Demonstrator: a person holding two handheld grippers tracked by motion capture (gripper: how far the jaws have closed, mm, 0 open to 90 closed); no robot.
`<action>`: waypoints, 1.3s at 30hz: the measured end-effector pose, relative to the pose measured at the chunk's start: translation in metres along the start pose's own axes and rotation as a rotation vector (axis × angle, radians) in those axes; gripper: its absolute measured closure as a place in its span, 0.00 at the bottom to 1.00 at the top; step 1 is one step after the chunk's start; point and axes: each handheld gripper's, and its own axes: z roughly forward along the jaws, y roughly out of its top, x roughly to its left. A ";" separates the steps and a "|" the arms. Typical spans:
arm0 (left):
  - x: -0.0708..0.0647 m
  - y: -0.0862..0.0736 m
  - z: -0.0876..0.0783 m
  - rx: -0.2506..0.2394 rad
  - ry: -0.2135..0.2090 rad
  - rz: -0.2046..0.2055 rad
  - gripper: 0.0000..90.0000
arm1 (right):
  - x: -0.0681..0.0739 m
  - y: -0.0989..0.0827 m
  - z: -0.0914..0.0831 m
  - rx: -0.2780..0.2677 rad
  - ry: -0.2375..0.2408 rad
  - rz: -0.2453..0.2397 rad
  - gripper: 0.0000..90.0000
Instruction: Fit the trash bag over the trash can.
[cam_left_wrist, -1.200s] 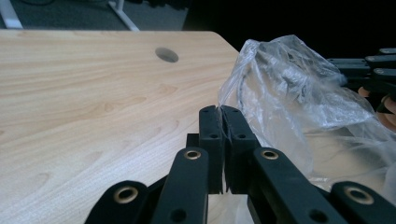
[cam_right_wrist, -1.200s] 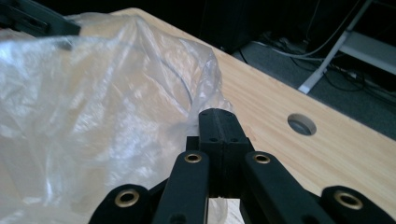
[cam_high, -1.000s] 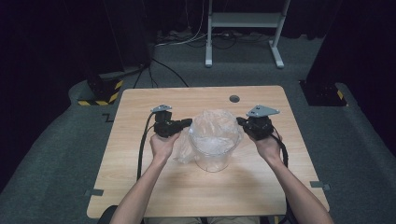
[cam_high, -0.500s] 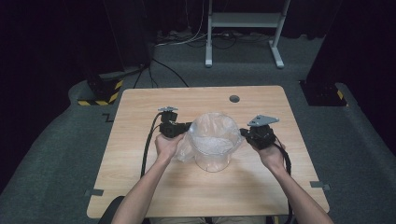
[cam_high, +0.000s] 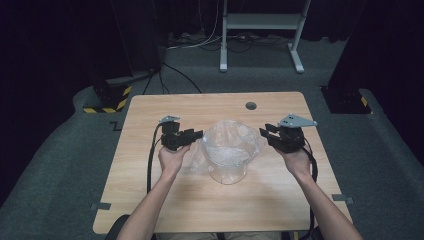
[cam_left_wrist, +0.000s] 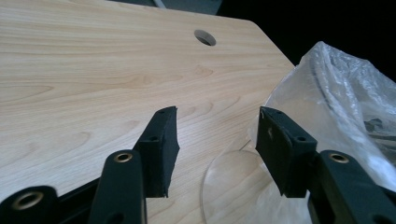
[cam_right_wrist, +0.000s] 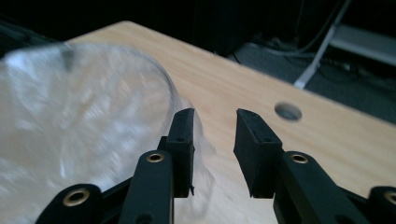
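Clear plastic is what I am working with: a see-through bag (cam_high: 231, 145) draped in and over a clear round container (cam_high: 227, 170) that stands near the middle of the wooden table (cam_high: 150, 200). From the high view, my left gripper (cam_high: 199, 134) sits at nine o'clock of the container, just beside the bag's rim, and my right gripper (cam_high: 264, 133) sits at three o'clock, also just beside the rim. Both point inward at the bag from opposite sides.

My left gripper's jaws have just been opening. In the left gripper view the pads (cam_left_wrist: 163, 149) stand apart with bare table (cam_left_wrist: 93, 70) showing between them, and the crinkled bag (cam_left_wrist: 336, 93) lies off past the right-hand jaw, at about two o'clock. Nothing is pinched there.

My right gripper's jaws have just been opening too. In the right gripper view the pads (cam_right_wrist: 254, 149) stand apart with only tabletop in the gap; the bag (cam_right_wrist: 84, 116) bulges at about ten o'clock, its film just beside the outer face of the left-hand jaw. I cannot tell whether film and jaw touch.

A round hole (cam_high: 251, 106) in the table lies at twelve o'clock, well apart from the container.
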 end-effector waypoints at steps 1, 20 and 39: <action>0.000 -0.001 -0.004 -0.008 0.006 -0.003 0.52 | 0.003 0.004 -0.001 -0.015 0.004 -0.012 0.74; -0.021 -0.009 -0.041 -0.088 -0.011 0.100 0.46 | 0.059 0.022 0.033 0.022 0.306 -0.171 0.66; -0.046 0.009 -0.003 -0.057 -0.047 0.155 0.35 | 0.081 -0.003 0.001 0.040 0.362 -0.207 0.65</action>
